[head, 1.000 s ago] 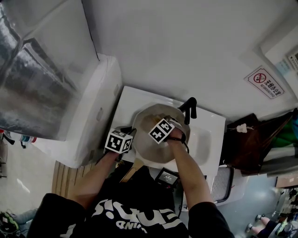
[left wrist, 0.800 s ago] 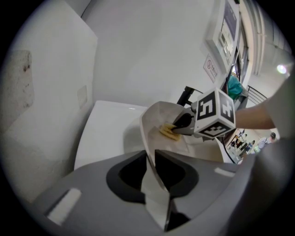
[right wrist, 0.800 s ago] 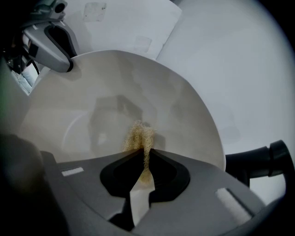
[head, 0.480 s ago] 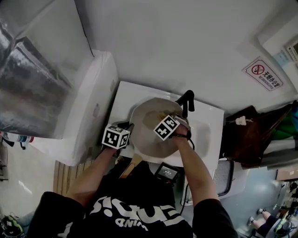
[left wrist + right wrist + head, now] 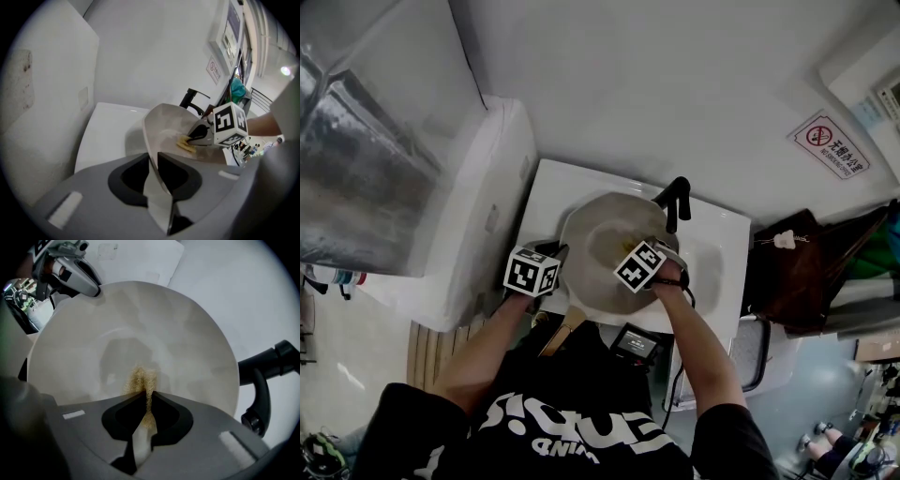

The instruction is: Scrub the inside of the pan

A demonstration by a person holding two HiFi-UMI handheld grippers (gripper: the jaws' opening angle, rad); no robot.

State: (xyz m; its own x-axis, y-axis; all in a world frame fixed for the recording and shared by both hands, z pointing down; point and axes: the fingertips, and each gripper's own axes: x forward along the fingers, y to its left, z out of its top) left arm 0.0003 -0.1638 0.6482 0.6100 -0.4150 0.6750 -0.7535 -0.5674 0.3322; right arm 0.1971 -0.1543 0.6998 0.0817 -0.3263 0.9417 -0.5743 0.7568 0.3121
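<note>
Scrubber point(image 5: 141, 378) tight in right tool point(image 5: 144, 398)

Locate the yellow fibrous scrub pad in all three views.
Head view: yellow fibrous scrub pad, a small patch near centre, inside the pale round pan.
Left gripper view: right of centre, on the pan's inner face.
Right gripper view: lower centre, pinched between the jaws.
Shared landmark: black tap beside the pan.

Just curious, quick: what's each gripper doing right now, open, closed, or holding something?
Left gripper: jaws closed on the pan rim.
Right gripper: jaws closed on a scrub pad.
</note>
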